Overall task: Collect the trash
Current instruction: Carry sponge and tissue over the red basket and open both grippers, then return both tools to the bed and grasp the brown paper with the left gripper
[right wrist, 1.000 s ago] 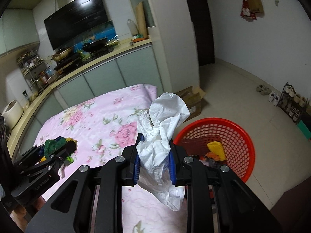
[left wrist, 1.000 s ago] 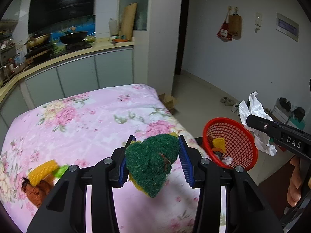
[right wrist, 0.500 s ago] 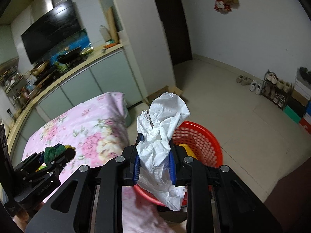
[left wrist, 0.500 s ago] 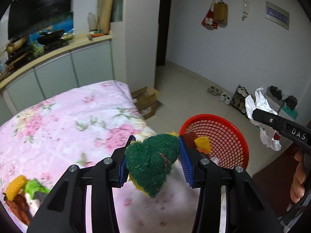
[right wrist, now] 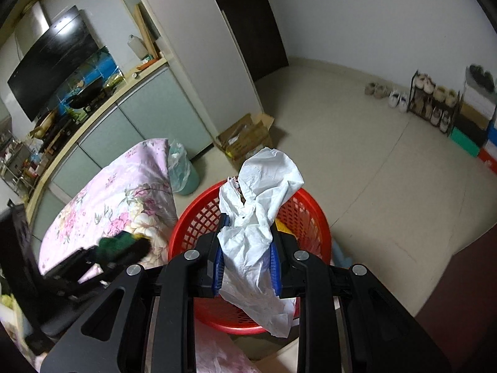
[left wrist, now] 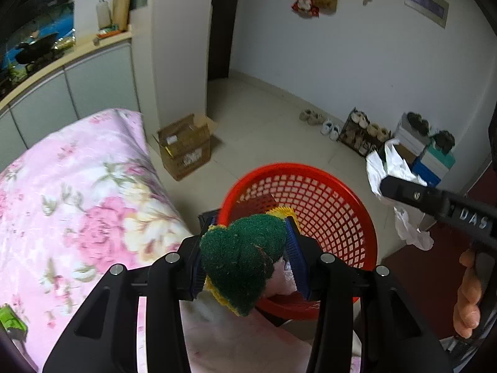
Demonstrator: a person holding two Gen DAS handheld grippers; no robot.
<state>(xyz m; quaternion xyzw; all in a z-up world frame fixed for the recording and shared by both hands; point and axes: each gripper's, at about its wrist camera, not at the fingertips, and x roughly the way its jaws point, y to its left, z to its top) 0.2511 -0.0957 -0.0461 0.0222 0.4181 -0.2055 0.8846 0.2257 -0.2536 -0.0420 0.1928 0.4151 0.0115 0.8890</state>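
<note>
Red basket (left wrist: 357, 223): stands on the floor just beside the flower-print tabletop (left wrist: 77, 205); already contains at least a yellow item (left wrist: 284, 211), other contents partly hidden. Left gripper (left wrist: 245, 258): clenched on a green-and-yellow scouring sponge (left wrist: 242, 258), held over the basket's near rim, not yet released. Right gripper (right wrist: 247, 248): clenched on a crumpled white tissue (right wrist: 257, 214), hanging above the basket's interior, not yet released. Remaining, by judgement: drop both pieces into the basket; a green scrap (left wrist: 9, 320) lies on the tabletop well apart from the basket, probably for collection afterwards.
</note>
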